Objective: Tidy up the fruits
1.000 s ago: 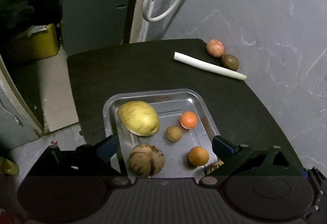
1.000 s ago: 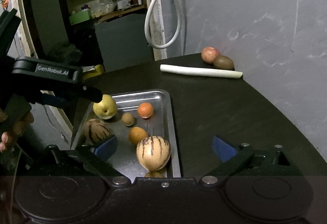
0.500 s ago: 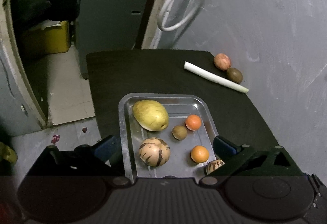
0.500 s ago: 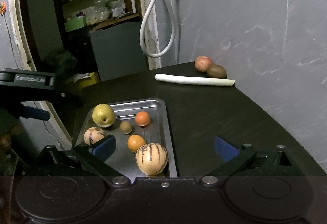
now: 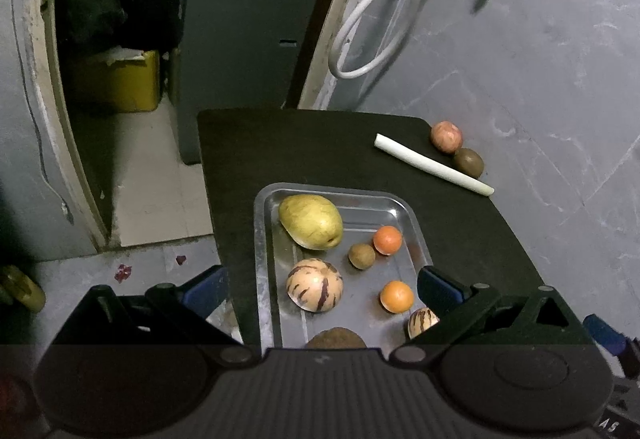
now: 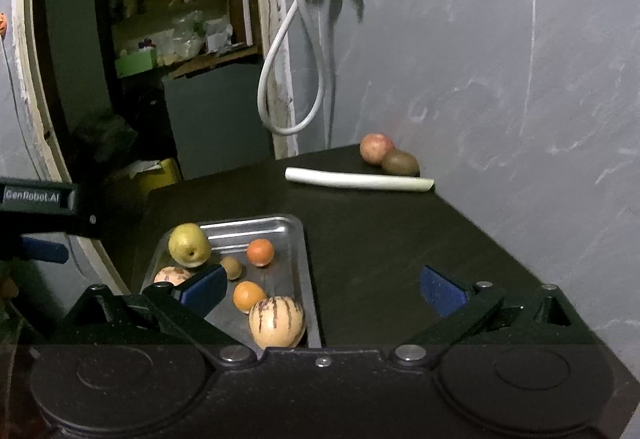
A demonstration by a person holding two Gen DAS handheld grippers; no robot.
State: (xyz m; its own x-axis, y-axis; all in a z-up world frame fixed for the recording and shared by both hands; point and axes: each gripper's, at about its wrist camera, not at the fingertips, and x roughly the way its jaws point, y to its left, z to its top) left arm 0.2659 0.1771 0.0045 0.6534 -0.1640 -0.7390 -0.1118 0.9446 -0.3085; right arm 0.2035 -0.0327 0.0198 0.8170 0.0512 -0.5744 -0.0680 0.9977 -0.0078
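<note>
A metal tray (image 5: 264,239) (image 6: 306,279) on the dark table holds a yellow pear (image 5: 311,221) (image 6: 189,244), two oranges (image 5: 387,239) (image 5: 396,296), a small brown fruit (image 5: 361,255), and striped melons (image 5: 314,285) (image 6: 276,322). A red apple (image 5: 446,136) (image 6: 375,147) and a kiwi (image 5: 468,162) (image 6: 400,162) lie at the far right corner by the wall. My left gripper (image 5: 320,289) is open and empty, above the tray's near end. My right gripper (image 6: 322,289) is open and empty, over the tray's right edge.
A white leek stalk (image 5: 432,169) (image 6: 358,181) lies on the table in front of the apple and kiwi. A grey wall runs along the table's right side. A hose (image 6: 280,79) hangs behind. The left gripper's body (image 6: 40,199) shows at left in the right wrist view.
Both grippers have pulled back and risen, so the tray and table look smaller and farther. Both stay open. No fruit has moved.
</note>
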